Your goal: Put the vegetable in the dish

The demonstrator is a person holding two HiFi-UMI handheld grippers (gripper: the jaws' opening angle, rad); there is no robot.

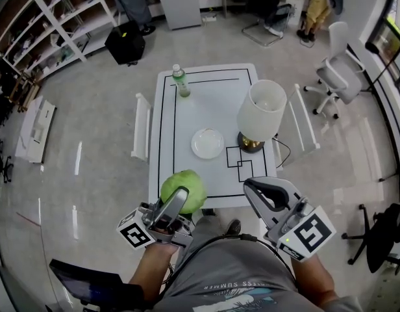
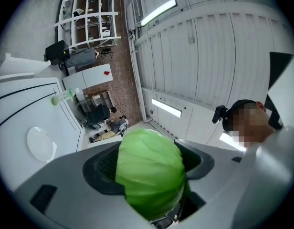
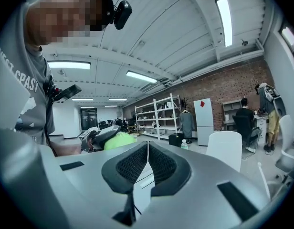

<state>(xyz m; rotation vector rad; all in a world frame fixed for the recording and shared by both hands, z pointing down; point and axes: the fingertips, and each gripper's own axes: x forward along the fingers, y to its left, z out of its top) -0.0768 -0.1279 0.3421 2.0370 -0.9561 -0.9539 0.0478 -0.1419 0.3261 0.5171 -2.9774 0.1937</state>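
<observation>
Cabbage [image 1: 192, 186] — in left tool [image 2: 151, 168]

The grey left gripper [image 1: 182, 195] is clamped on a round green cabbage [image 1: 176, 182]; the grey right gripper [image 1: 254, 187] is closed on nothing

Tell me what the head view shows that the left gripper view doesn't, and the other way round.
Only the head view: the table lamp with a white shade and brass base.
Only the left gripper view: the long ceiling light strips and the small black camera on the person's head.
Both: the round green cabbage gripped in the left tool, the white round plate, the green-labelled plastic bottle, and the white table with black lines.
</observation>
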